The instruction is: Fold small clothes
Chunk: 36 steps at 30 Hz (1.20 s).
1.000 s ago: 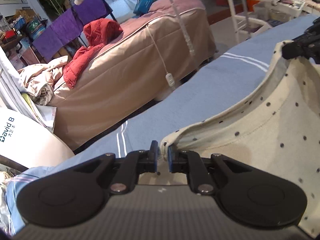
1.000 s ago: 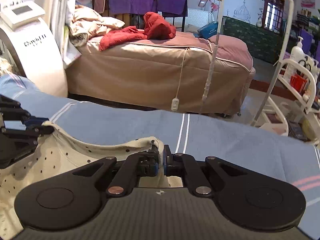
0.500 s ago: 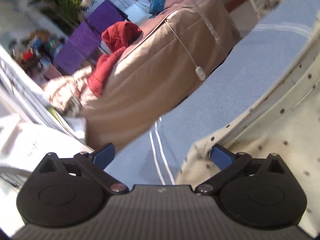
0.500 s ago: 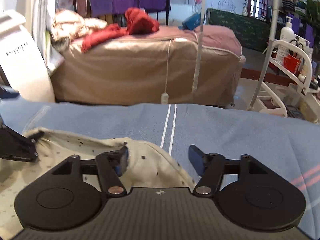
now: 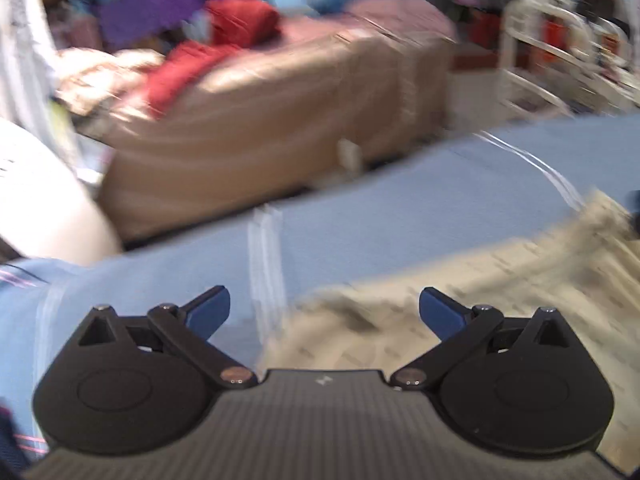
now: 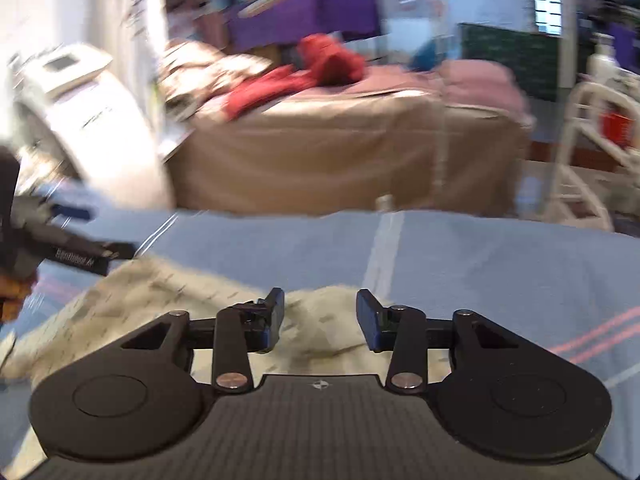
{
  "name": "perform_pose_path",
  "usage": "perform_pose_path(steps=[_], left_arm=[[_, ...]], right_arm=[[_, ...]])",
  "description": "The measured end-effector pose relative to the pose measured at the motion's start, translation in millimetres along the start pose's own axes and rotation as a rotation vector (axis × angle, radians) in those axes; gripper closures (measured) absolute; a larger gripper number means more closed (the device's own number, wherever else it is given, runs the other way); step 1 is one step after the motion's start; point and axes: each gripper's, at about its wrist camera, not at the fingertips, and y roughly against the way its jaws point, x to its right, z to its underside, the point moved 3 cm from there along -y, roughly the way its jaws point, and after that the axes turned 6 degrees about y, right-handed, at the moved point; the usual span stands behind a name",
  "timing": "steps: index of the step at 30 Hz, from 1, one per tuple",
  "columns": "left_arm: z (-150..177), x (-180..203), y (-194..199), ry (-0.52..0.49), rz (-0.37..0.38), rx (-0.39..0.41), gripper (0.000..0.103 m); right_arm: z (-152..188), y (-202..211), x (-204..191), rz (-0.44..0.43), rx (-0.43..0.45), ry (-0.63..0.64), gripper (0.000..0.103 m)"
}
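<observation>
The cream dotted garment (image 5: 460, 304) lay flat on the blue-covered bed (image 5: 360, 232). Both corners had just been dropped: left hand-held gripper (image 5: 324, 312) and right hand-held gripper (image 6: 320, 316) were spread apart, empty. That fold looked done to me, next regrip coming.

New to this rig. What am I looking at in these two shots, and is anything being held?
No robot arm here: a person holds a two-finger gripper in each hand, and each gripper carries a fisheye camera looking forward along its fingers. One picture is from the left gripper, the other from the right gripper; the black shapes at the bottom are the grippers themselves. Both pictures are motion-blurred. A cream dotted garment lies on a blue cloth. Both jaws stand open, so nothing is held. A brown-covered bed with red clothes stands behind.
</observation>
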Motion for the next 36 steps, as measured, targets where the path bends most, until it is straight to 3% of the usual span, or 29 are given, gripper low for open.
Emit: perform_pose_path(steps=[2,3,5,7,8,9,10,12,13,14,16,19,23,27,31,33,36], left_arm=[[15.1,20.1,-14.3,-0.048,0.114,-0.1,0.007],[20.3,30.4,-25.2,-0.095,0.12,-0.119,0.008],[21.3,43.3,-50.6,-0.186,0.012,-0.098,0.005],[4.3,41.3,-66.0,-0.166,-0.074,0.017,0.0],[-6.7,36.8,-71.0,-0.138,-0.163,0.067,0.0],[-18.8,29.6,-77.0,-0.119,-0.29,0.101,0.0],[-29.0,22.2,-80.7,-0.097,-0.41,0.112,0.0],[-42.9,8.3,-78.4,-0.052,-0.538,0.14,0.0],[-45.2,3.3,-73.9,-0.038,-0.52,0.148,0.0],[-45.3,-0.1,-68.7,-0.029,-0.474,0.146,0.0],[-34.5,-2.9,-54.1,-0.04,-0.393,0.129,0.0],[-0.8,-7.3,-19.5,-0.056,-0.308,0.12,0.0],[81.9,-19.6,43.1,-0.037,-0.072,0.036,0.0],[172.1,-39.4,105.8,0.009,0.059,-0.085,0.0],[251.9,-58.2,156.7,0.118,0.058,-0.192,0.0],[282.5,-65.3,174.2,0.161,0.041,-0.218,0.001],[313.4,-74.0,193.0,0.241,0.049,-0.228,0.012]], right_arm=[[8.4,-25.1,-12.8,-0.076,-0.086,0.057,0.048],[10.7,-36.8,-15.0,-0.051,-0.115,0.083,0.048],[6.2,-67.8,-9.5,0.059,-0.165,0.114,0.047],[-9.3,-93.4,6.8,0.077,-0.151,0.088,0.047],[-18.8,-102.7,16.9,0.113,-0.134,0.079,0.05],[-27.0,-108.9,25.0,0.184,-0.13,0.08,0.045],[-36.1,-111.1,32.8,0.288,-0.121,0.08,0.017],[-49.6,-95.9,41.4,0.369,-0.021,0.022,0.01],[-49.0,-80.4,47.6,0.359,0.058,-0.039,0.0],[-47.7,-68.0,52.0,0.316,0.094,-0.099,0.0],[-40.5,-50.4,58.1,0.213,0.09,-0.175,0.0],[-12.9,-14.2,53.2,0.151,0.071,-0.193,0.0],[37.7,50.5,36.4,0.008,0.048,-0.209,0.0],[88.9,114.9,8.6,-0.089,-0.01,-0.165,0.0],[136.8,157.3,-35.1,-0.101,-0.11,-0.045,0.0],[155.8,164.3,-47.8,-0.052,-0.14,-0.007,0.0],[170.7,163.6,-47.5,-0.044,-0.147,-0.041,0.0]])
